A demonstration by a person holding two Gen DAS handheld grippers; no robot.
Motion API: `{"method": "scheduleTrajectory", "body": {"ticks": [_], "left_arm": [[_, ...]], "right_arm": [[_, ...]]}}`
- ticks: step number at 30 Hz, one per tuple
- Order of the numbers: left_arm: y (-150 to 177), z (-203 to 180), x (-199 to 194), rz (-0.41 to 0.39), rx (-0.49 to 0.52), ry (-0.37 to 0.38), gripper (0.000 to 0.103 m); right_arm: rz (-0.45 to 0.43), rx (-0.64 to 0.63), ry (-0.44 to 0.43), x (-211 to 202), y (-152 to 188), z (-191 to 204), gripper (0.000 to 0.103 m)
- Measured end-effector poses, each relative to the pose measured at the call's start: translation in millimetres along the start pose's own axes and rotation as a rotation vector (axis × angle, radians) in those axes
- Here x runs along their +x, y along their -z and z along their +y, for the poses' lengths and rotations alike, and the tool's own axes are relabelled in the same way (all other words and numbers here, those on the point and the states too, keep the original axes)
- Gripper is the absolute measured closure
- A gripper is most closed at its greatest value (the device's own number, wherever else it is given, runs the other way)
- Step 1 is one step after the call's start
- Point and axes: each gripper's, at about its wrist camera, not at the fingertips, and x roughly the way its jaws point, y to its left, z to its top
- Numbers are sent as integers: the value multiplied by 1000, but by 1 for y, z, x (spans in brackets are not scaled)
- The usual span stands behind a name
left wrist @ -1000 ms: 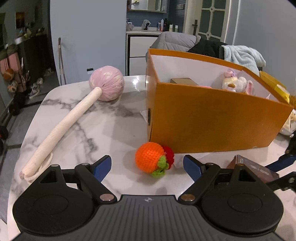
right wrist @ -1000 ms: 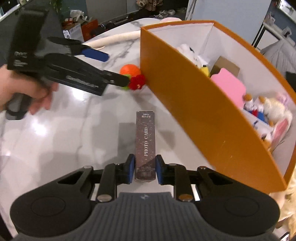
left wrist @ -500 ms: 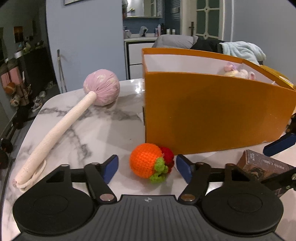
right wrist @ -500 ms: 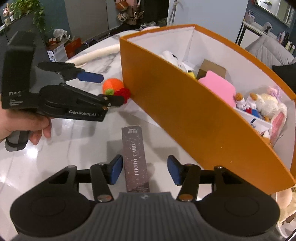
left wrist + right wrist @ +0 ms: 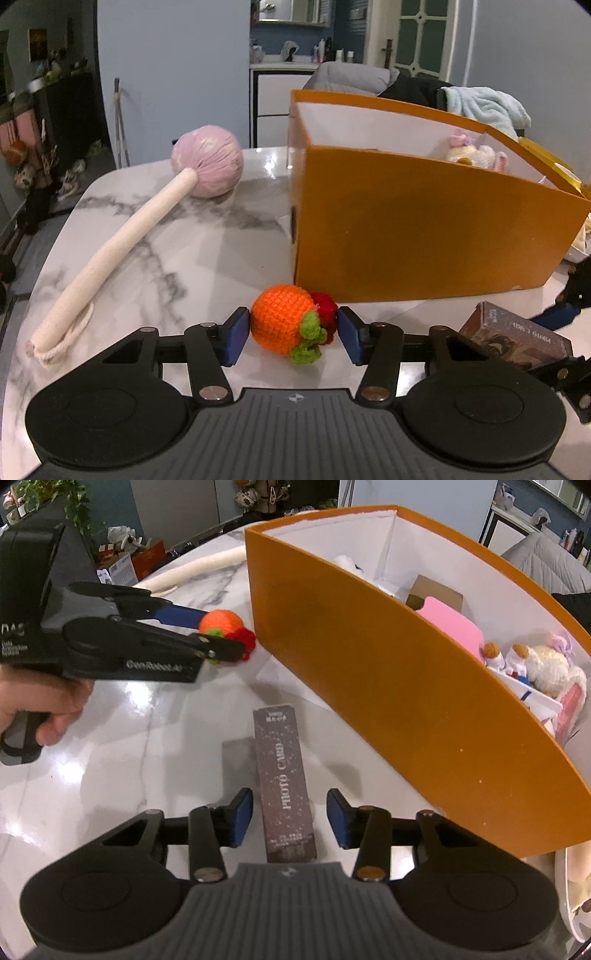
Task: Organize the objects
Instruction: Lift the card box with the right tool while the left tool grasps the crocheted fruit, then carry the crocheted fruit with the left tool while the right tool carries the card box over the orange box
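The orange box (image 5: 424,716) is so tall that, from the left wrist view, most of what lies inside it is hidden; only the top of a white plush toy (image 5: 476,155) peeks over the wall. From the right wrist view more shows inside: a pink flat thing (image 5: 452,626), a brown cardboard piece (image 5: 434,590) and small stuffed animals (image 5: 532,664), but they are bunched up and hard to tell apart. The far end of the box is cut off at the picture's edge.

The left gripper (image 5: 293,332) has its blue pads pressed on both sides of the crochet orange (image 5: 282,317). The jaws are squeezed in on it and hold it. The person's hand (image 5: 40,701) grips the handle of that tool.

The right gripper (image 5: 290,818) has its jaws partly open, and they have just been closing in. The photo card box (image 5: 284,779) lies between the pads, but there is a gap on each side, so the pads do not touch it.

The crochet orange is a round knitted ball with green leaves and a small red knitted bit stuck to its side. It sits on the white marble table (image 5: 192,254), just beside the near corner of the orange box. The photo card box is dark brown and long, with speckles and pale letters. It lies flat on the table near the box's long wall. A long white stick with a pink padded ball on its end (image 5: 155,210) lies on the far side of the table, well apart from both.
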Motion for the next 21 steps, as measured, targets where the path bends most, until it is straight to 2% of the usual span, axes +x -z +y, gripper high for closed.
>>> {"method": "scheduleTrajectory", "body": {"ticks": [1, 4, 11, 21], "left_arm": [[-1, 2, -1, 5, -9, 3, 42], [-4, 7, -8, -2, -29, 13, 43], [-8, 3, -25, -8, 9, 20, 43], [-25, -12, -53, -82, 46, 34, 43]], "right_arm": [[5, -1, -4, 0, 0, 0, 74], [13, -11, -11, -1, -1, 3, 78], [3, -37, -13, -6, -3, 11, 79], [-101, -14, -53, -43, -16, 11, 79]]}}
